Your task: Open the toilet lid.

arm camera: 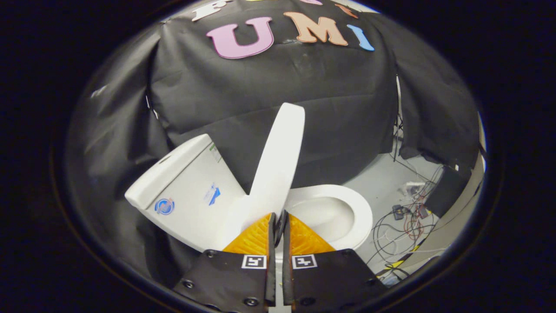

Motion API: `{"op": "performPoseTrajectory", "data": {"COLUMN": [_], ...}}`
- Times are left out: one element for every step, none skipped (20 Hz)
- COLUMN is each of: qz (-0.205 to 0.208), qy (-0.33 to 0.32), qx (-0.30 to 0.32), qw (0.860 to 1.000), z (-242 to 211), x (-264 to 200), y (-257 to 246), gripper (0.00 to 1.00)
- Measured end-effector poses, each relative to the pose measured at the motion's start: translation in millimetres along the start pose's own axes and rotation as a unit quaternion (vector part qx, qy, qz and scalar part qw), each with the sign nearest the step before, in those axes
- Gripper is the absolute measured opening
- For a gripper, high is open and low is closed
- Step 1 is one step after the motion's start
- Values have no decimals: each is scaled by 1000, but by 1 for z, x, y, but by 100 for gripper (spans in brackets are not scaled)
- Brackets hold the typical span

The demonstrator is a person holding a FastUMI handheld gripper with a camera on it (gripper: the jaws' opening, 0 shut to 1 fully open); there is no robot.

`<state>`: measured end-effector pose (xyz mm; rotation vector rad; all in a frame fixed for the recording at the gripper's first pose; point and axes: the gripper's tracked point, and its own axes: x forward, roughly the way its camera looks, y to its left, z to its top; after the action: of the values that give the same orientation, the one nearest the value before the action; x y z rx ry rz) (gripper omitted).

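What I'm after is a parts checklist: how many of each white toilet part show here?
White ceramic tank: 1
White plastic lid, raised: 1
White oval seat: 1
Total: 3
Gripper: jaws nearly together at the lid's base, grip unclear.

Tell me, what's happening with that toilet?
A person is using a hand-held gripper to open a white plastic toilet lid. The lid is already raised, standing up edge-on just ahead of the fingers, which are close together at its lower edge; whether they pinch it is hard to tell. The white oval toilet seat lies down over the bowl, and the white ceramic tank sits behind the lid. Tangled cables lie on the grey floor.
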<state>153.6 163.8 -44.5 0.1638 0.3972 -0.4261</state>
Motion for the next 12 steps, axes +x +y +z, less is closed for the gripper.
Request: {"op": "performPoseTrajectory", "data": {"qz": [-2,-8,-15,-15,-4,15,34,47,53,58,64,72], "qy": [3,5,11,13,9,-1,-8,-12,-18,-18,-20,-20], "qx": [-3,-10,-19,-20,-9,13,31,42,46,44,44,44], "qw": [1000,1000,1000,1000,1000,1000,999,998,997,997,997,996], "z": [-2,-3,-6,-7,-3,1,1,4,9,10,10,11], "x": [-1,0,1,0,-1,-1,0,-1,0,-1,0,-1], "y": [-1,-3,-7,-9,-5,3,13,22,28,34,40,47], "gripper": [7,7,7,7,7,7,7,7,7,7,7,8]}}
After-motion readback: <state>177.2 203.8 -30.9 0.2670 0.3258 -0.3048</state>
